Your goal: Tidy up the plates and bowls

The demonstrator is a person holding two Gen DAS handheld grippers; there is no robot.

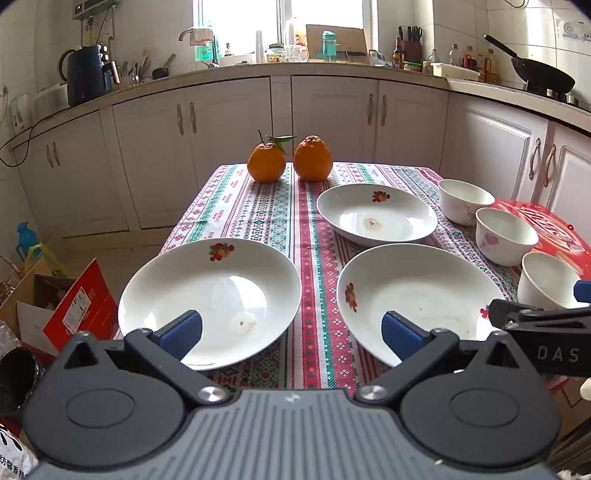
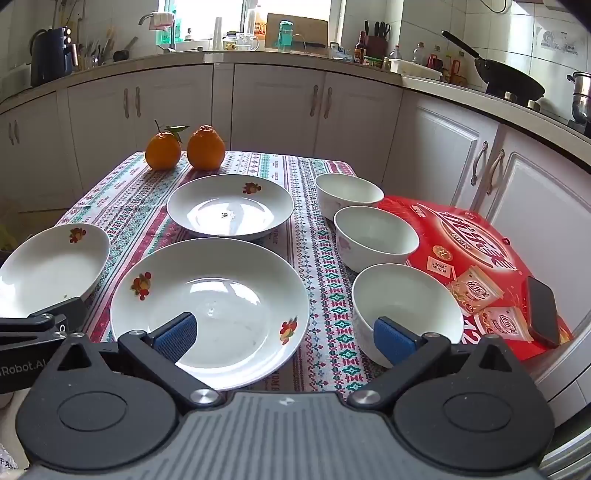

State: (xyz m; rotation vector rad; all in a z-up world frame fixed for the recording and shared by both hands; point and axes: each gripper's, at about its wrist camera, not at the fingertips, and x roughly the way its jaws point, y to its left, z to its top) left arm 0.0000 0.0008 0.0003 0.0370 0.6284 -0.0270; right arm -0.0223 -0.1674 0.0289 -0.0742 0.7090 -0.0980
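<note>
we hold both tongs wide open, gripping nothing. the left tongs (image 1: 291, 334) straddle the gap between two plates, while the right tongs (image 2: 286, 338) hover nearer the near bowl (image 2: 406, 306) — just right of the middle plate (image 2: 210, 310).

This is a home kitchen. White cabinets (image 1: 229, 147) with metal handles run under a pale worktop (image 1: 332, 68) that bends round the room below tiled walls. By the window (image 1: 277, 22) stands a tap (image 1: 188, 35); along the worktop are a dark kettle (image 1: 86, 74), a knife block (image 1: 410, 44), bottles (image 1: 454, 55) and a black wok (image 1: 543, 75) on the stove. A steel pot (image 2: 581, 96) sits at the far right edge.
</note>
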